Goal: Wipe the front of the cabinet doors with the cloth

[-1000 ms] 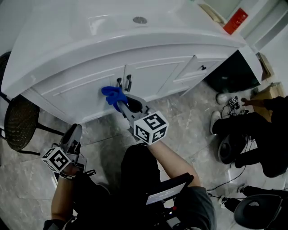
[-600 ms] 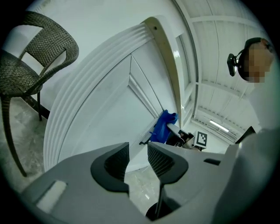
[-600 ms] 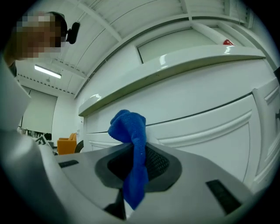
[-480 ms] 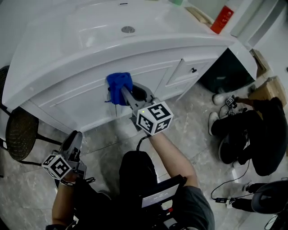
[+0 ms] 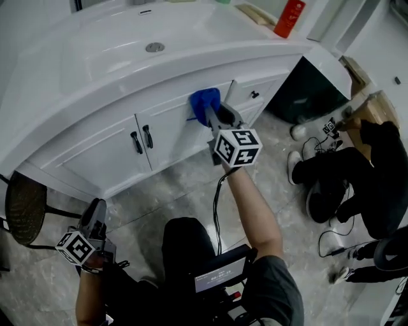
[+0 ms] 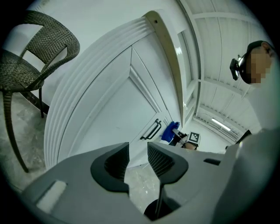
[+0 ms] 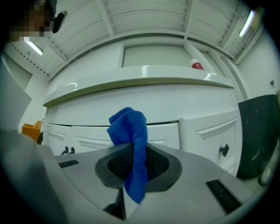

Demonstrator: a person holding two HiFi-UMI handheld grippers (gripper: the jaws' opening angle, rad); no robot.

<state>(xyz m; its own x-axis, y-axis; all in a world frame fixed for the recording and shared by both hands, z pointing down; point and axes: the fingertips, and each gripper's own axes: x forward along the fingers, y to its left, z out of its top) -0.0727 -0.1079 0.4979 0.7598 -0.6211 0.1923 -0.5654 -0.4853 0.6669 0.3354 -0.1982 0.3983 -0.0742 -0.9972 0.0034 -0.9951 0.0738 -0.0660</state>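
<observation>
The white vanity's cabinet doors (image 5: 169, 130) carry two black handles (image 5: 141, 139) at their meeting edge. A blue cloth (image 5: 204, 102) is pressed against the upper right part of the right-hand door, just under the counter lip and beside the small drawer (image 5: 255, 95). My right gripper (image 5: 213, 118) is shut on the cloth (image 7: 131, 131), which bunches up above the jaws and hangs down between them. My left gripper (image 5: 95, 216) hangs low at the left, away from the cabinet. Its jaws stand a narrow gap apart with nothing between them (image 6: 138, 159). The left gripper view shows the cloth (image 6: 170, 130) far off.
A wicker chair (image 5: 22, 207) stands left of the cabinet. A red bottle (image 5: 288, 17) is on the counter by the sink (image 5: 153, 48). At the right a person in dark clothes (image 5: 357, 172) sits on the floor, with cables, a cardboard box (image 5: 376, 108) and a dark bin (image 5: 312, 89).
My right gripper has carried the cloth rightward along the cabinet front, from the door handles to the right door's upper part near the drawer. The left gripper has stayed low.
</observation>
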